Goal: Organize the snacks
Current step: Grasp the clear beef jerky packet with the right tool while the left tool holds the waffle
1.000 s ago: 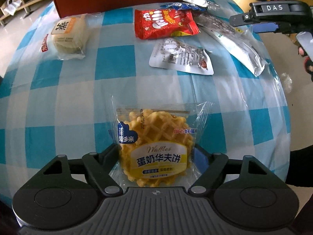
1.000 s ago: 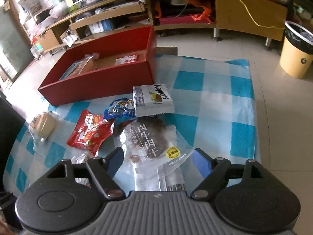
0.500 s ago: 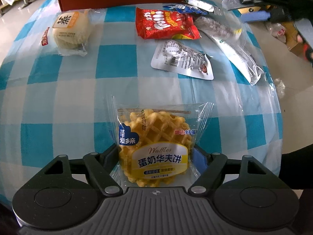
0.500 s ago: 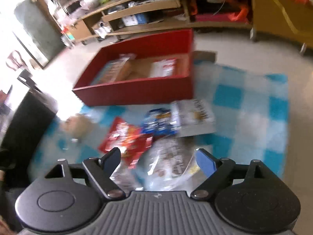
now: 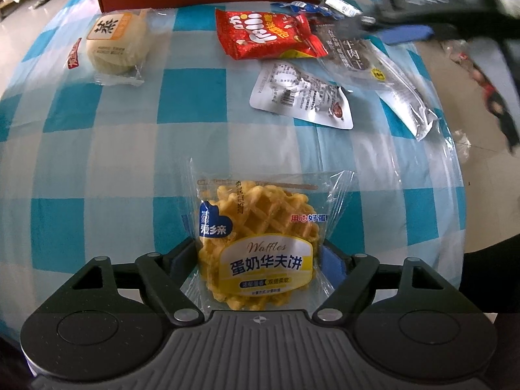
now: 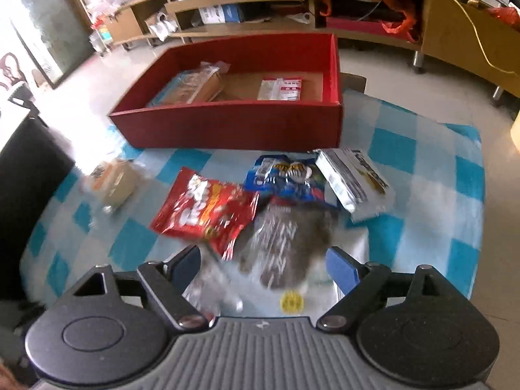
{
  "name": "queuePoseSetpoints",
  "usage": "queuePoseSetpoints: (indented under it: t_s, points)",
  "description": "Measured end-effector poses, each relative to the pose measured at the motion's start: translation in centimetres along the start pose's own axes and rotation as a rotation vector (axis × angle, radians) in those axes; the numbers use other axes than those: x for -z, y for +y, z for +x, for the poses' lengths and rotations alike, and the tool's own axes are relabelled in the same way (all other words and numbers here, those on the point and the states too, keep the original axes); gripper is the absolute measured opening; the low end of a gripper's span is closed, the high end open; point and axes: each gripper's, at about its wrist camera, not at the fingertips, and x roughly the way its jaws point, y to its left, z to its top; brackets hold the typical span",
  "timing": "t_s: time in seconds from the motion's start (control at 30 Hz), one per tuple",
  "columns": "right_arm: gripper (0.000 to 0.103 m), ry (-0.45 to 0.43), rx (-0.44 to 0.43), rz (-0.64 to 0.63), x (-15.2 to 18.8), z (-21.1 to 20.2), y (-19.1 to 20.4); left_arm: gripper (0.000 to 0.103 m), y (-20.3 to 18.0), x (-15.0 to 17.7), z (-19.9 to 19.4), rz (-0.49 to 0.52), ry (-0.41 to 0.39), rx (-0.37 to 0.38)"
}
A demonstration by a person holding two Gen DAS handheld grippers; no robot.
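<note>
Two grippers are at work, and each of ours has a packet framed between its fingers. Our left gripper (image 5: 260, 260) stands steeply over the waffle packet (image 5: 260, 243), jaws spread fairly wide. The waffle sits squarely between the fingers, and its wrapper edges lie against or just inside the pads, though we cannot say that they press yet. Since the left jaws have just opened a little, we judge the grasp is not yet made.

Our right gripper (image 6: 263, 265) has jaws spread equally wide. The clear jerky packet (image 6: 286, 247) lies between and just ahead of them, blurred, and whether it is held we cannot tell. Beyond its fingertips lie the red snack bag (image 6: 204, 208), the blue packet (image 6: 286, 178) and the silver packet (image 6: 351, 178). Further ahead stands the red box (image 6: 227, 123), already holding a couple of items.

To do this step well, we should centre the waffle and close on its body, not on loose film. We should squeeze gently, since the cake looks soft. Lifting straight should keep the checked tablecloth (image 5: 97, 162) from dragging. The jerky packet partly overlaps the red bag, so we should lift it clear before moving toward the box.
</note>
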Motion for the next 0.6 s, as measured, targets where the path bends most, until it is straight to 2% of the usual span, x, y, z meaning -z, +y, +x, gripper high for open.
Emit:
queuePoseSetpoints:
  t_s: [0.1, 0.17, 0.2, 0.3, 0.33, 0.43, 0.53, 0.6]
  points:
    - [0.083, 0.042, 0.088, -0.052, -0.6, 2.8, 0.8, 0.086, -0.2, -0.1, 0.1, 0.009, 0.0, -0.007]
    - [0.092, 0.059, 0.149, -0.086, -0.2, 4.2, 1.2, 0.086, -0.2, -0.1, 0.1, 0.015, 0.001, -0.007]
    - [0.092, 0.058, 0.163, -0.11, 0.0, 4.4, 1.3, 0.086, -0.3, 0.0, 0.1, 0.014, 0.0, -0.006]
    - [0.102, 0.064, 0.134, -0.074, 0.2, 4.7, 0.3, 0.087, 0.0, 0.0, 0.0, 0.007, 0.002, 0.006]
    - [0.103, 0.063, 0.129, -0.07, 0.3, 4.9, 0.3, 0.087, 0.0, 0.0, 0.0, 0.009, 0.003, 0.006]
    - [0.103, 0.06, 0.172, -0.104, 0.6, 5.2, 1.0, 0.088, -0.1, 0.0, 0.1, 0.025, 0.005, -0.004]
    - [0.103, 0.057, 0.149, -0.114, 0.7, 4.9, 0.9, 0.091, -0.3, 0.0, 0.1, 0.044, 0.007, -0.009]
    - [0.095, 0.053, 0.148, -0.083, 0.4, 4.8, 0.3, 0.091, -0.5, -0.1, 0.2, 0.057, 0.008, -0.015]
